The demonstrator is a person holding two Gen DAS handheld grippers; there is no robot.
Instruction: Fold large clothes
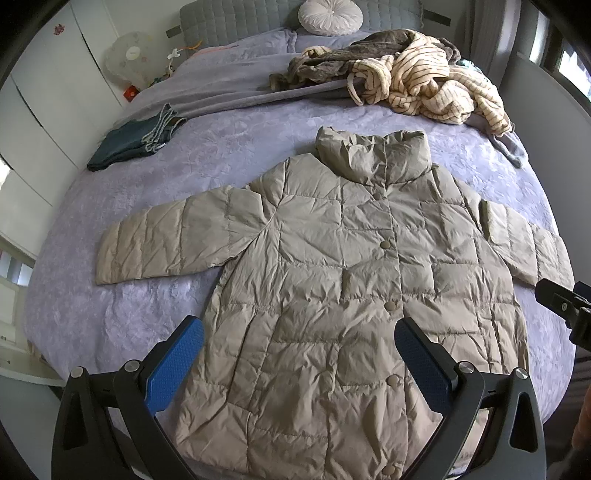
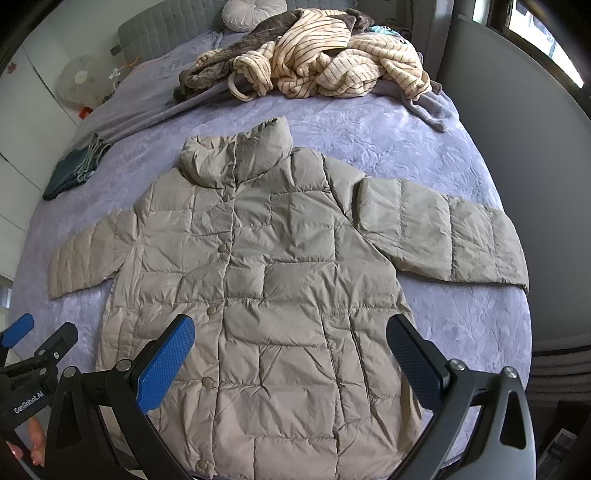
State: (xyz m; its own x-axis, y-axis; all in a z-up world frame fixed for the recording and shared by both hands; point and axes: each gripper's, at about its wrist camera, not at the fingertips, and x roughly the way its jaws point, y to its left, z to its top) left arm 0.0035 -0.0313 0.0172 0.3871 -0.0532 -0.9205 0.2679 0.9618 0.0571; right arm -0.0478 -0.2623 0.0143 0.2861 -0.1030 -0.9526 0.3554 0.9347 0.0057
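Lying flat and buttoned on the lavender bedspread, a beige quilted coat spreads beneath the left gripper and right gripper, both hovering wide apart, gripping nothing.

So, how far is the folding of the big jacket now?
Done: the beige puffer jacket lies spread flat, buttoned, on the purple bedspread, both sleeves out to the sides. Folded jeans sit at the bed's edge. In hand: nothing; the left hand-held gripper and right hand-held gripper are open above its lower part. Left: every fold of the jacket, and the striped pile near the round pillow.
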